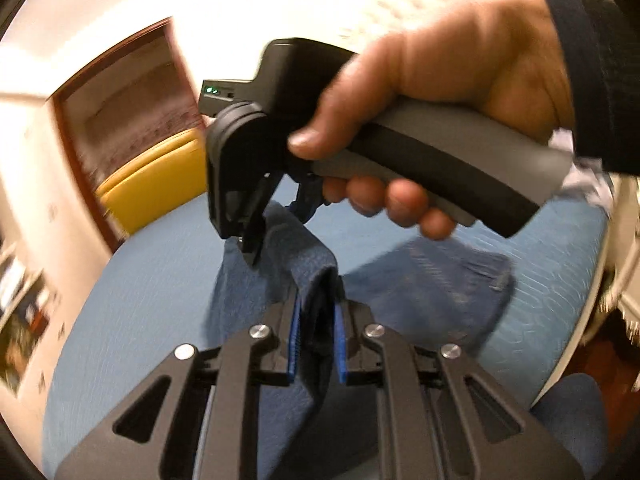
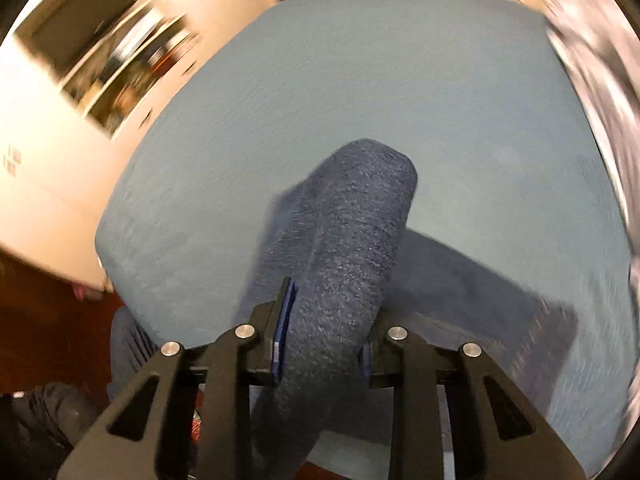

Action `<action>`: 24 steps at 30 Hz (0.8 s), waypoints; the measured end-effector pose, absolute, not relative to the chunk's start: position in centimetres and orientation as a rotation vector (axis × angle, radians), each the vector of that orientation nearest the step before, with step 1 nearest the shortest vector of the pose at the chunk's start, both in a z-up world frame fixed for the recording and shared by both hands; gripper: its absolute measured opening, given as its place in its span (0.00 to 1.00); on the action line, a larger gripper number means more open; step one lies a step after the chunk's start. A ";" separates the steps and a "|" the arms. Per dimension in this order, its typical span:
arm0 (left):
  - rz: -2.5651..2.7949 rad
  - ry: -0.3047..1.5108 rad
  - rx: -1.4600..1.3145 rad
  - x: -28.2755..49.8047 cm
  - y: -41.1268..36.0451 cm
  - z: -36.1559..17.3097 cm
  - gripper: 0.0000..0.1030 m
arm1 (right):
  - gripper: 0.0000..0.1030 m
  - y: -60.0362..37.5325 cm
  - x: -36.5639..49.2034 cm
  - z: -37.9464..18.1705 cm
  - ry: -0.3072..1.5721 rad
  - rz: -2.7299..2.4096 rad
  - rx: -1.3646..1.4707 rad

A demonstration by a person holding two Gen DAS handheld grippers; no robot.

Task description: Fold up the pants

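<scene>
Dark blue denim pants (image 1: 432, 280) hang above a light blue bed cover (image 1: 152, 288). My left gripper (image 1: 316, 344) is shut on a bunched fold of the fabric between its blue pads (image 1: 294, 344). A hand (image 1: 460, 92) holds the right gripper (image 1: 280, 216) just ahead of it, its fingers also closed on the same raised fold. In the right wrist view the right gripper (image 2: 324, 332) is shut on a thick roll of the pants (image 2: 352, 240), which rises forward over the bed cover (image 2: 360, 80). Another part of the pants (image 2: 480, 292) trails to the right on the bed.
A yellow headboard cushion (image 1: 156, 184) and a wood-framed panel (image 1: 132, 92) stand beyond the bed. White walls and shelves (image 2: 116, 60) lie to the left. Dark wooden floor (image 2: 48, 312) shows past the near bed edge. A patterned cloth (image 2: 592, 92) borders the bed on the right.
</scene>
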State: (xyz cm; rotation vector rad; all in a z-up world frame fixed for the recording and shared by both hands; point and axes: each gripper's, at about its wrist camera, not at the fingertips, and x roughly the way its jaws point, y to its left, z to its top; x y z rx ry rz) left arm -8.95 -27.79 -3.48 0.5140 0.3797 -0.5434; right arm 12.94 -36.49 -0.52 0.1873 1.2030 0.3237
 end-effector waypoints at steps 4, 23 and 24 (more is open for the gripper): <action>-0.569 0.403 0.672 -10.3 -34.9 -10.8 0.13 | 0.28 -44.8 11.2 -8.7 1.207 0.319 0.309; -0.516 0.322 0.802 -12.5 -39.5 -14.9 0.14 | 0.15 -48.0 9.5 -12.7 1.079 0.399 0.325; -0.520 0.315 0.802 -12.6 -40.0 -14.8 0.14 | 0.14 -48.4 9.3 -11.8 1.062 0.391 0.317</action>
